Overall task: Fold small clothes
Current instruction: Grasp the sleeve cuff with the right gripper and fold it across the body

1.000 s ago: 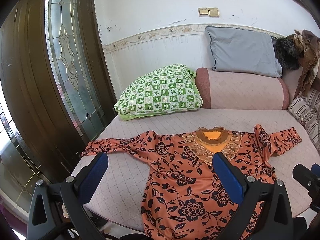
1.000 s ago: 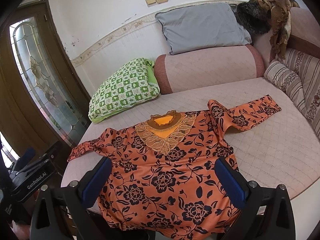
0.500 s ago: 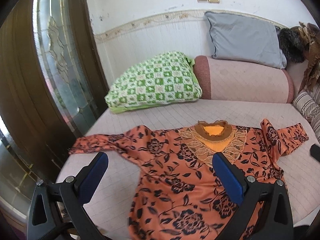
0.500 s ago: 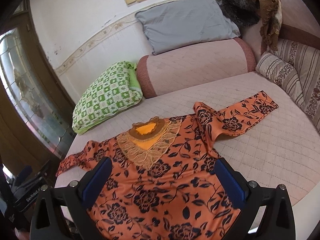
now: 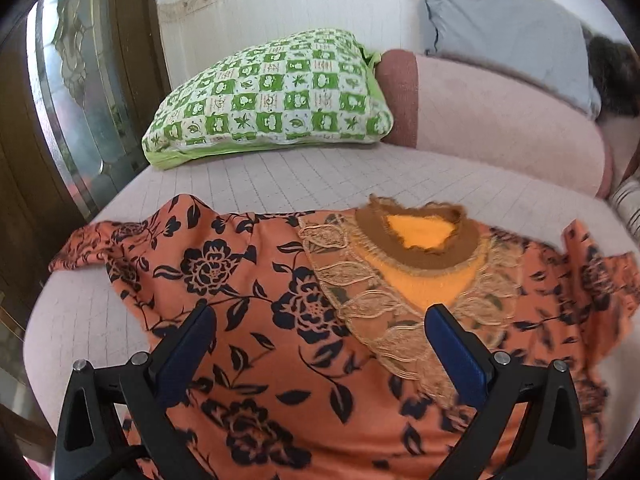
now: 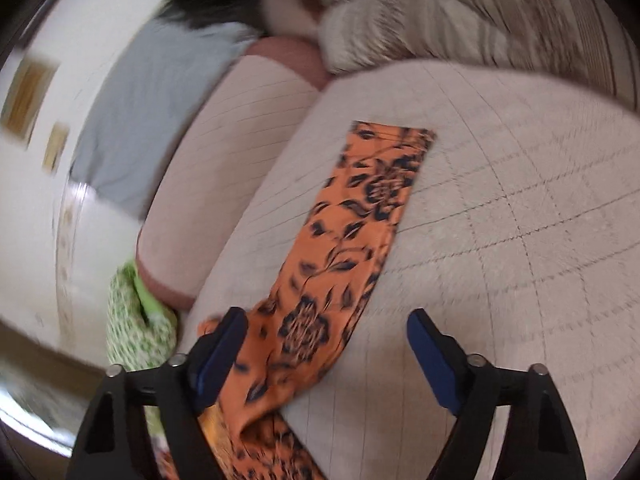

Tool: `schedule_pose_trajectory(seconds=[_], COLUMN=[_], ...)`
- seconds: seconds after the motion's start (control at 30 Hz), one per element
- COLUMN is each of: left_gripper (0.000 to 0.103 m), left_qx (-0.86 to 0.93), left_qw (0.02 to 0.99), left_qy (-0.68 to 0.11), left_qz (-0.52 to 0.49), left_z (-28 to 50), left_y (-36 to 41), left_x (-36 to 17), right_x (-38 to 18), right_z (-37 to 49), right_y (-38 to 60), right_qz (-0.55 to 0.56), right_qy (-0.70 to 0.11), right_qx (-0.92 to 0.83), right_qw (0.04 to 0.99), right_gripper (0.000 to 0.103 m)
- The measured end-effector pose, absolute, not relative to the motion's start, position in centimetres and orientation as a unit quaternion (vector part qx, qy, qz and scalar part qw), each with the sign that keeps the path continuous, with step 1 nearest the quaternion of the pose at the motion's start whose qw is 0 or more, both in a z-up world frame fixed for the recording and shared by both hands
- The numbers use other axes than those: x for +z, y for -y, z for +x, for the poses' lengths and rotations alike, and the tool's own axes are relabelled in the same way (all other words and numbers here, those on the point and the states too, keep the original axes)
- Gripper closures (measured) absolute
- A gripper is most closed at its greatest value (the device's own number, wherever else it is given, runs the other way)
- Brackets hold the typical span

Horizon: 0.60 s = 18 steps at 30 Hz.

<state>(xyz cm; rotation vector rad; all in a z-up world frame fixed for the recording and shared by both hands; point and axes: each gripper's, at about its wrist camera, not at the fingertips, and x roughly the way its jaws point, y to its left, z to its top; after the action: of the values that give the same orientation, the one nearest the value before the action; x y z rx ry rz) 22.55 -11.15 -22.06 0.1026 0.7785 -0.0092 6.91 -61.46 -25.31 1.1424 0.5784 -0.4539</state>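
An orange top with dark flowers [image 5: 280, 320] lies spread flat on the pale quilted bed [image 5: 280, 176], its lace collar [image 5: 420, 264] toward the pillows. My left gripper [image 5: 320, 324] hangs open just above the chest of the top, left of the collar. In the blurred right wrist view, one sleeve [image 6: 352, 240] of the top stretches away across the bed [image 6: 520, 220]. My right gripper [image 6: 328, 332] is rolled and low over that sleeve's near end. Its jaws are closing, with the sleeve between them, and the pads are apart from the cloth.
A green checked pillow [image 5: 272, 92] lies at the bed's back left, beside a pink bolster [image 5: 500, 116] and a grey cushion [image 5: 504, 20]. A wooden door with glass [image 5: 68, 80] stands at the left. Striped cushions [image 6: 480, 20] line the bed's right side.
Both grippers came down and forward toward the top. The right one rolled and swung to the right sleeve, and its jaws have narrowed.
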Motion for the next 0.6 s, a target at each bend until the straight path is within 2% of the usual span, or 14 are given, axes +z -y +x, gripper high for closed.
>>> schedule_pose_trajectory(seconds=[0.2,0.3,0.4,0.47,0.5,0.6], left_gripper=[0.0,0.0,0.0,0.0,0.0,0.0], left_qx=[0.008,0.012,0.012,0.012,0.012,0.015], left_qw=[0.922,0.92,0.917,0.915,0.915,0.915], left_qy=[-0.382,-0.386,-0.394,-0.397,-0.398,-0.397], left_qz=[0.058,0.067,0.069,0.07,0.07,0.069], left_z=[24.4,25.2,25.8,26.0,26.1,26.1], left_y=[11.1,11.5,12.0,12.3,12.4,12.6], left_x=[-22.8,-23.6,-24.2,-24.5,-24.6,-24.6], right_x=[-30.7,-30.9,-31.1,-31.6,-31.9,-31.2], right_z=[9.9,11.8,13.6,13.7,13.9,13.2], right_y=[67.4,68.8,70.0,70.6,70.8,70.7], right_qz=[0.596,0.586,0.566,0.562,0.556,0.556], right_qy=[-0.252,-0.236,-0.248,-0.24,-0.242,-0.228], right_qx=[-0.235,-0.246,-0.262,-0.275,-0.282,-0.275], right_qw=[0.725,0.735,0.741,0.742,0.743,0.751], right_gripper=[0.04,0.042,0.065,0.091,0.095,0.097])
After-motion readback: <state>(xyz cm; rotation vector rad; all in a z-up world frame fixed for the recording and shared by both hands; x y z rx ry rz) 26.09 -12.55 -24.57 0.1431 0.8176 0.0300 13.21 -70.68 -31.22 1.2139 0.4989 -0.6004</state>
